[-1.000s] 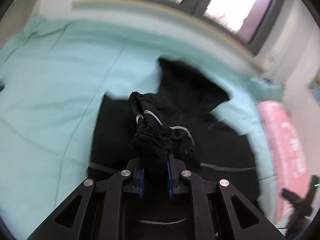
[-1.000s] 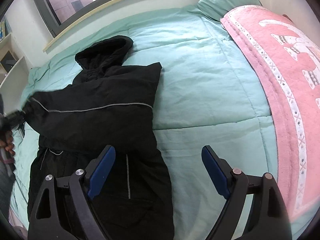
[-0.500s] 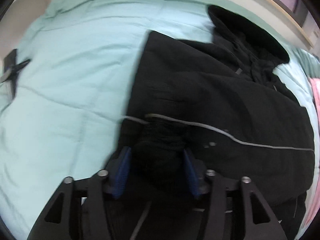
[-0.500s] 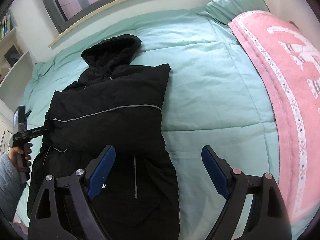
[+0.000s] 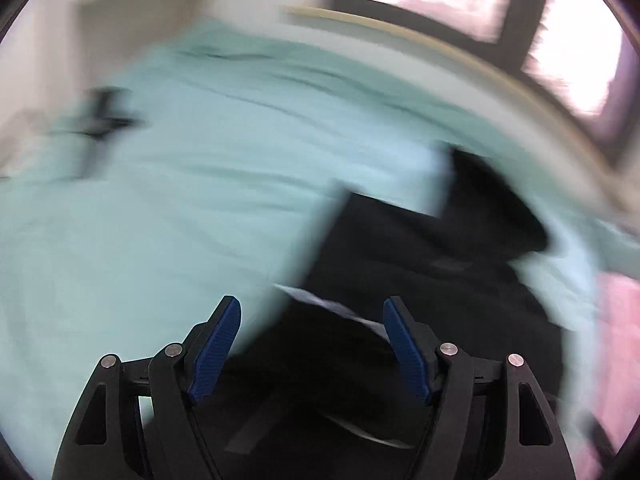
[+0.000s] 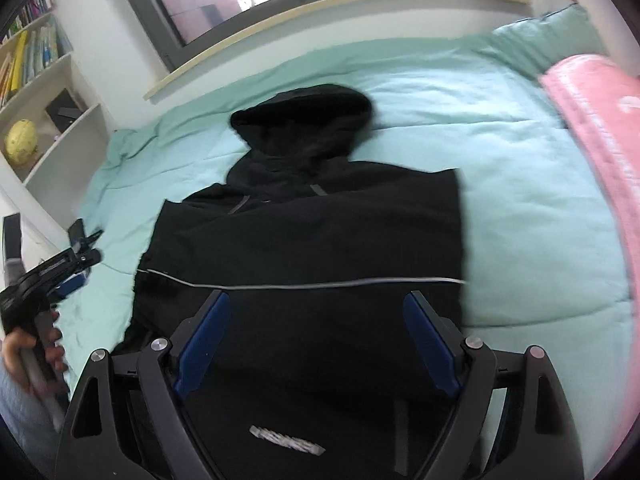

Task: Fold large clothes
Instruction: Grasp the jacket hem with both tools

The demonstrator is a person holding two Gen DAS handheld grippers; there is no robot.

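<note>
A black hooded jacket (image 6: 312, 240) lies flat on the mint-green bed (image 6: 500, 128), hood toward the window, both sleeves folded across the body, with a thin grey stripe running across it. My right gripper (image 6: 316, 332) is open and empty above the jacket's lower half. My left gripper (image 5: 312, 340) is open and empty over the jacket's left edge (image 5: 400, 280); its view is blurred. In the right wrist view the left gripper (image 6: 60, 272) shows at the far left, held in a hand, off the jacket.
A pink blanket (image 6: 600, 120) lies along the bed's right side. A white bookshelf (image 6: 44, 112) with a yellow ball stands at the left. A window sill (image 6: 320, 12) runs behind the bed. A small dark object (image 5: 100, 120) lies at the bed's left edge.
My left gripper has let go of the sleeve cuff, opened wide and pulled back to the left of the jacket. My right gripper has moved left, over the jacket's middle.
</note>
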